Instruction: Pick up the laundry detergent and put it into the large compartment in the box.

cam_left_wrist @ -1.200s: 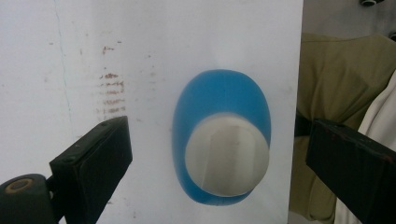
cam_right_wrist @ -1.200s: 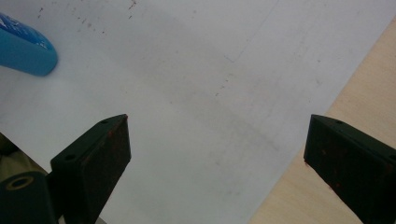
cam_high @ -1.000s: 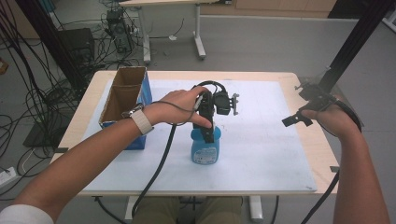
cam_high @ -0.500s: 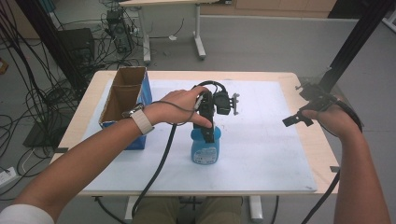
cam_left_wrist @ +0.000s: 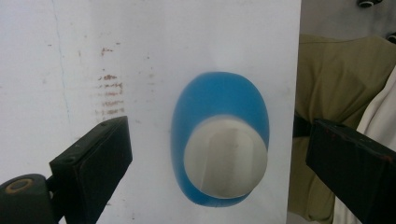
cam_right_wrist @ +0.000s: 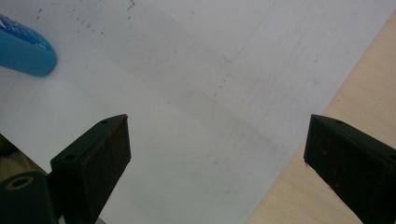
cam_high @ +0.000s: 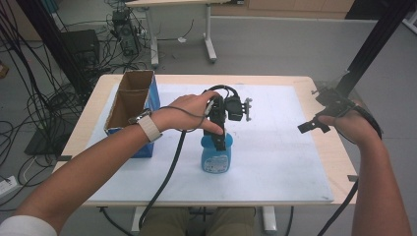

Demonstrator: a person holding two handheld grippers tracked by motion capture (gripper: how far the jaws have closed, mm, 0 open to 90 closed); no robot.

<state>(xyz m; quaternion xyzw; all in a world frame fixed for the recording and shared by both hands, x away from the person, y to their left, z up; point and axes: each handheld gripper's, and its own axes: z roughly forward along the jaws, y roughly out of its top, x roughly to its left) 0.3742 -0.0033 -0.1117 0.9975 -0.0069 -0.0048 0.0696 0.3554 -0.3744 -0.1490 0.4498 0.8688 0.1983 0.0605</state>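
The bottle [cam_high: 215, 156] stood upright on the desk [cam_high: 275, 147], not yet gripped. The left tongs [cam_left_wrist: 219, 161] hung wide directly above its cap [cam_left_wrist: 225, 156]; the right tongs [cam_right_wrist: 217, 154] waited wide at 3 o'clock.

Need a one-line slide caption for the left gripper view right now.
Left gripper open, poised directly above the upright blue bottle with its white cap between the jaws, on the white mat.
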